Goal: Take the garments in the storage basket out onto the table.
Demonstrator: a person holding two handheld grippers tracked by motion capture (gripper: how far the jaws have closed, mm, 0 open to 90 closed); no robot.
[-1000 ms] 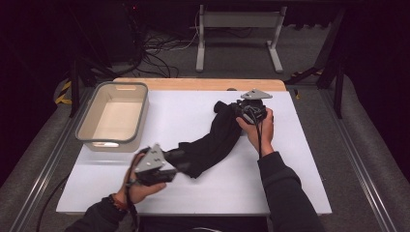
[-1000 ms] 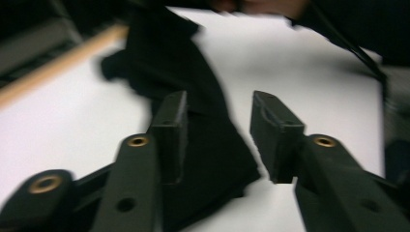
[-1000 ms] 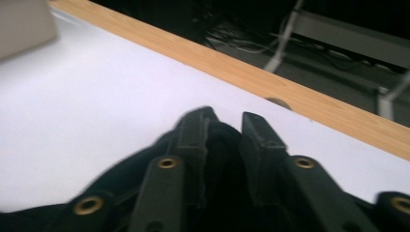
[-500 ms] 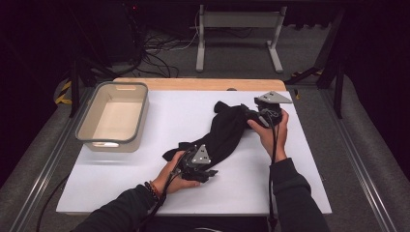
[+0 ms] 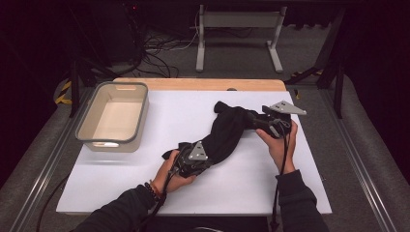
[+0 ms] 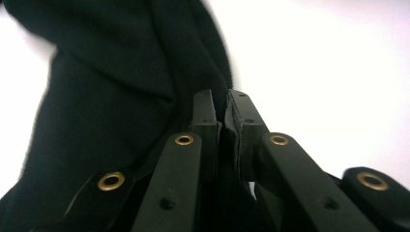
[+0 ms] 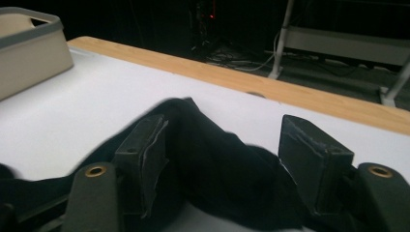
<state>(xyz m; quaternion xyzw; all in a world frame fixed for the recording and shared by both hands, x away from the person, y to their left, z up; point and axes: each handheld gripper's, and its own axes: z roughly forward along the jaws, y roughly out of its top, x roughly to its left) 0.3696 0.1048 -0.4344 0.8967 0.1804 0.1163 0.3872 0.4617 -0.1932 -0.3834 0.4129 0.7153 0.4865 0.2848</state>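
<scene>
Lying between two claws, one black cloth (image 5: 227, 133), one tub (image 5: 113, 116).

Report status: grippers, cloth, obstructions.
Left gripper just closed, pinching black cloth. Right gripper just opened, cloth between jaws. Bin clear, off left.

My way across the bench (image 5: 145, 188) is bare white surface; the tub (image 5: 114, 117) blocks the far-left corner, the black cloth (image 5: 227, 133) the middle.
</scene>
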